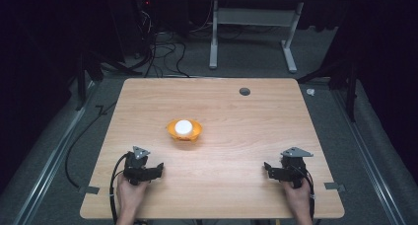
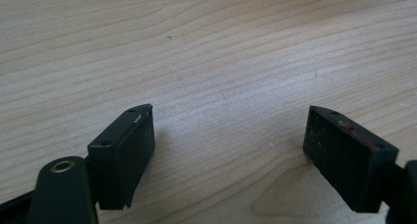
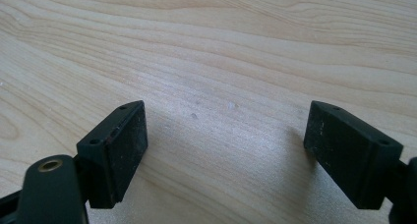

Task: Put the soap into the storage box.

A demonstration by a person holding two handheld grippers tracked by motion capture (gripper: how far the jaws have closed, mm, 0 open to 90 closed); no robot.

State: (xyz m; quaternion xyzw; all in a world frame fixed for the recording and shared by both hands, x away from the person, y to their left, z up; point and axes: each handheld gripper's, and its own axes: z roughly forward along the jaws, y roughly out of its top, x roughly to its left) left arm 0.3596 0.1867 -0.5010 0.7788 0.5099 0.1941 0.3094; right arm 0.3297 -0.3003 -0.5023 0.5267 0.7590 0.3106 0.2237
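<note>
An orange bowl [image 1: 172,130] sits near the middle of the wooden table [image 1: 246,136], with a round white object [image 1: 183,127] inside it. At the near left, a hand holds my left gripper [image 1: 148,168] low over the wood, well short of the bowl. In the left gripper view its jaws [image 2: 228,130] stand open over bare wood, nothing between them. My right gripper [image 1: 276,171] rests at the near right in the other hand. Its jaws [image 3: 226,128] are also open, with only table grain between them.
A small dark grommet hole [image 1: 244,91] marks the table's far right area. Beyond the far edge, cables [image 1: 162,52] lie on the floor and a white desk frame [image 1: 213,42] stands. Metal rails run along both sides of the table.
</note>
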